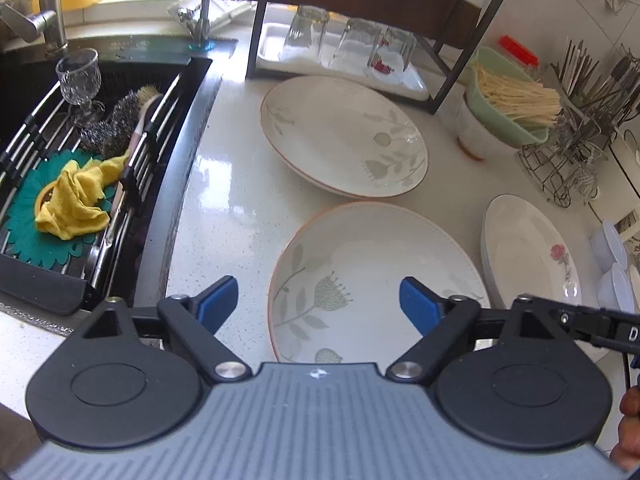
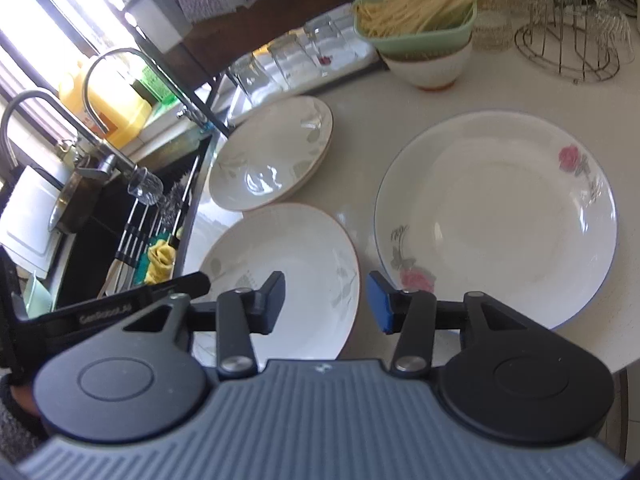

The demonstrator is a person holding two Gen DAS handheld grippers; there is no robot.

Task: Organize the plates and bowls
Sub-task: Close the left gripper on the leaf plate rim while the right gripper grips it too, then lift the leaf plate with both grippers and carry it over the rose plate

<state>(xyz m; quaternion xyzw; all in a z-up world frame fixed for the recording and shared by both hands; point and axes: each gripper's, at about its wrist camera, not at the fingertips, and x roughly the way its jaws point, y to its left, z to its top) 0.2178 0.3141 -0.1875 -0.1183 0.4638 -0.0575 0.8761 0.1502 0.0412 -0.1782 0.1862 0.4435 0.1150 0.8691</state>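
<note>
In the left wrist view, a leaf-patterned plate (image 1: 380, 264) lies on the white counter just beyond my left gripper (image 1: 319, 304), which is open and holds nothing. A second leaf plate (image 1: 344, 136) sits farther back, and a stack of rose-patterned plates (image 1: 528, 252) lies to the right. In the right wrist view my right gripper (image 2: 328, 302) is open, half-wide, over the right rim of the near leaf plate (image 2: 288, 256); its pads touch nothing. The rose plate (image 2: 500, 216) lies to its right and the far leaf plate (image 2: 272, 156) behind.
A sink (image 1: 100, 160) with a yellow cloth, a brush and a glass borders the counter on the left. A rack with upturned glasses (image 1: 348, 44) stands at the back. A green bowl of pale sticks (image 2: 420, 12) rests on a white bowl (image 2: 428, 64); a wire rack (image 2: 568, 52) stands beside them.
</note>
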